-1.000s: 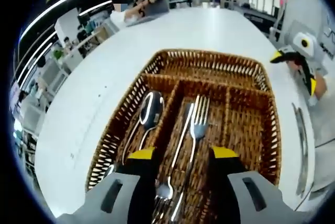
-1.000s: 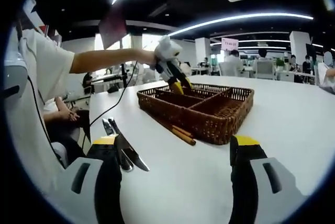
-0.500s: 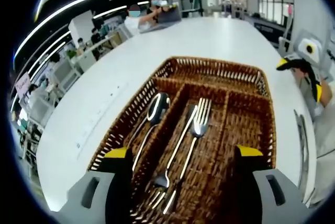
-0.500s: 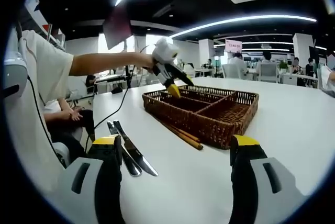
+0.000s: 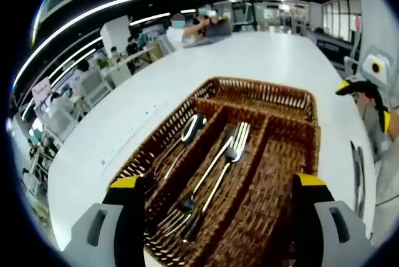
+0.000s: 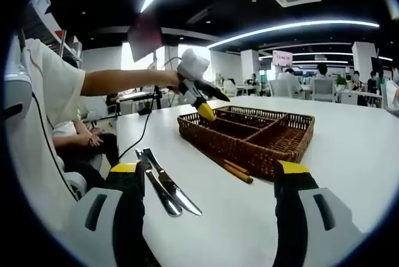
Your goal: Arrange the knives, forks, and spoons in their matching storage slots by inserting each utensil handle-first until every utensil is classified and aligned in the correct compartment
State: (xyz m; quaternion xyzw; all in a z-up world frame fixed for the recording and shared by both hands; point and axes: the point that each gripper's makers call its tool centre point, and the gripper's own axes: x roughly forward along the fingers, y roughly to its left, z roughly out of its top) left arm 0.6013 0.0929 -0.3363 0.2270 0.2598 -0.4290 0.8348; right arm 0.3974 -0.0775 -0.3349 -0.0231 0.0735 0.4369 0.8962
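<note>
While the left gripper (image 5: pixel 215 186) hangs above the near end of the wicker basket (image 5: pixel 293 173), its two yellow-tipped jaws stand wide apart with nothing between them. The basket sits on a white table (image 5: pixel 187 70) and is split into long slots, with a cross slot at the far end. In the left gripper view, a spoon (image 5: pixel 187 133) lies in the leftmost long slot with its bowl toward the far end. Forks (image 5: pixel 230 148) lie in the middle slot, some with tines pointing to the far end and some with tines toward the near end. The right-hand long slot shows only wicker. Two knives (image 5: pixel 358 170) lie side by side on the table to the right of the basket, apart from it, and the other gripper shows at the right edge beyond them.

Seen from the right gripper view, the right gripper (image 6: pixel 206 173) is low over the table, jaws spread wide and holding nothing. The knives (image 6: pixel 168 186) lie just ahead of its left jaw, blades toward the camera. Two brown sticks (image 6: pixel 237 170), perhaps chopsticks, lie on the table against the basket's (image 6: pixel 249 145) near wall. A person's bare arm (image 6: pixel 118 81) reaches in from the left, holding the left gripper (image 6: pixel 206 108) tilted down over the basket's near corner.
</note>
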